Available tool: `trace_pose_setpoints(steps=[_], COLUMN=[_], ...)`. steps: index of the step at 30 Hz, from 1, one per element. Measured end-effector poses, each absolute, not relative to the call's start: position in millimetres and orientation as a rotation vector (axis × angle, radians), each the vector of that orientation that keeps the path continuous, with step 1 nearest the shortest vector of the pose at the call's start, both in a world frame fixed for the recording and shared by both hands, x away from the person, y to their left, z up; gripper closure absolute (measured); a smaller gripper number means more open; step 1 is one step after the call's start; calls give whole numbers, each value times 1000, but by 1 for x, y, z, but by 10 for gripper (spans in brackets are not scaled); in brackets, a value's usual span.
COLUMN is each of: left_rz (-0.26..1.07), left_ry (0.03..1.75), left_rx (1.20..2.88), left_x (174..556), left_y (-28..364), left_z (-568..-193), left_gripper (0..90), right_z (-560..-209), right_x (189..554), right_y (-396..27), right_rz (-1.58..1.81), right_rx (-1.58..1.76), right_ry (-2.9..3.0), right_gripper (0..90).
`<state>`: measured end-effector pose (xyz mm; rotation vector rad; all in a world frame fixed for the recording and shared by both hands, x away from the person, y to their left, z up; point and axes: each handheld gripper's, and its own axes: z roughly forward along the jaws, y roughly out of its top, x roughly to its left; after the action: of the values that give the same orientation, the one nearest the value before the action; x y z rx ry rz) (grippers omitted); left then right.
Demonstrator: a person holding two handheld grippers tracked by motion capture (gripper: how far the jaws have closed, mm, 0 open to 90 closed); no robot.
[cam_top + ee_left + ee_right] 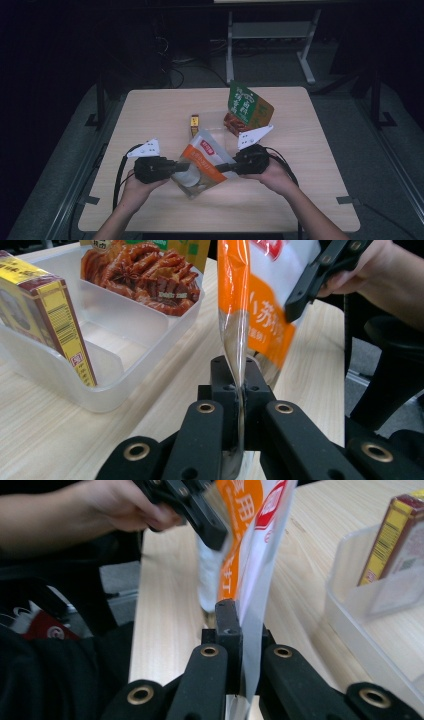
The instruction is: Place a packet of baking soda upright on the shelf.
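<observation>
The orange-and-white plastic pouch with a clear window (200,162) hangs above the near middle of the pale wooden table (150,107), stretched between both tools. The left gripper (184,166) is clenched on the pouch's left edge; in the left gripper view the film is pinched flat between the jaws. The right gripper (223,167) is clamped on the opposite edge, film pressed between its jaws in the right gripper view.

Beyond the pouch stands a clear plastic divided tray (125,320). One compartment holds a yellow-and-brown carton (45,315), upright; the far compartment holds a green-topped bag printed with red braised food (142,272), leaning.

Open tabletop lies on both sides of the hands and along the near edge. The tray sits near the table's middle, well away from the far edge.

The room beyond the table is dark; a white metal frame (270,35) is discernible on the floor. The pouch's print is blurred, and the tray walls are barely legible from above.
</observation>
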<state>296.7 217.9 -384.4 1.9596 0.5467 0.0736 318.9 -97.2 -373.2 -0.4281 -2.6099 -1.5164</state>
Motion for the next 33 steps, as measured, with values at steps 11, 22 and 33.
trace_pose_setpoints(steps=[11,22,33], left_rz=[92,171,164], left_ry=[590,656,704], left_rx=[1967,2021,2081], left_x=[302,293,286], left_y=[219,251,269], left_z=[-390,-406,-424], left_gripper=[593,428,279], right_z=[-365,-351,-329], right_x=[314,309,317], right_y=[-100,-113,-114], right_rz=[-1564,-1593,-1592], right_rx=[-362,-346,-359], right_ry=[-2560,-2583,-2693], right_gripper=[900,900,900])
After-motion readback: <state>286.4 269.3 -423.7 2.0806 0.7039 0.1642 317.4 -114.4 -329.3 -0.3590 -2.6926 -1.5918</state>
